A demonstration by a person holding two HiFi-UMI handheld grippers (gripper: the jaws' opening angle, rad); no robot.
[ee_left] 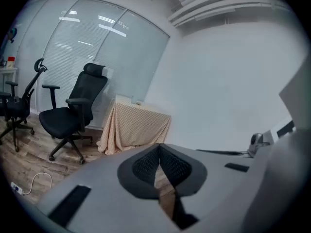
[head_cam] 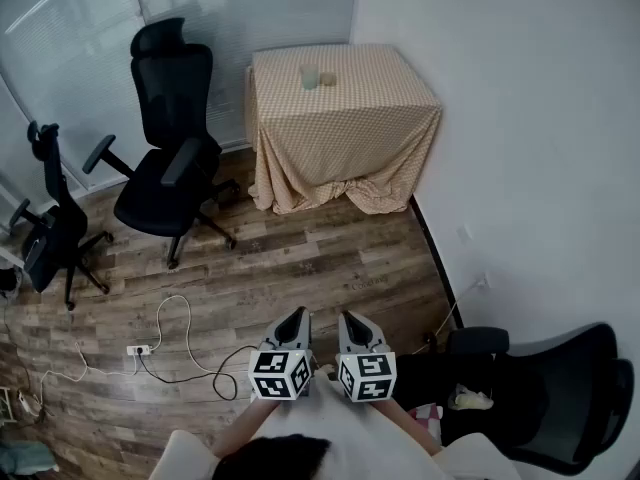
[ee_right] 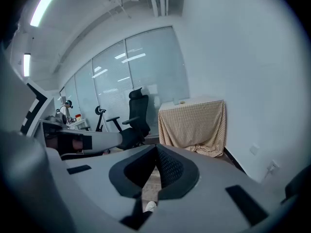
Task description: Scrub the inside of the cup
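A pale cup [head_cam: 310, 76] stands on a table draped in a checked cloth [head_cam: 345, 118] at the far side of the room, with a small yellowish object [head_cam: 328, 80] beside it. Both grippers are held close to my body, far from the table. My left gripper [head_cam: 298, 315] and right gripper [head_cam: 351, 318] point forward side by side over the wooden floor. Each has its jaws shut with nothing between them. The left gripper view shows the shut left gripper [ee_left: 159, 147] and the table [ee_left: 133, 127] in the distance. In the right gripper view, the shut right gripper [ee_right: 156, 147] points toward the table [ee_right: 194, 123].
A black office chair [head_cam: 170, 163] stands left of the table, with another one [head_cam: 50, 223] at the far left. A third black chair [head_cam: 560, 388] sits close at my right. A power strip with white cable [head_cam: 140, 349] lies on the floor. A white wall runs along the right.
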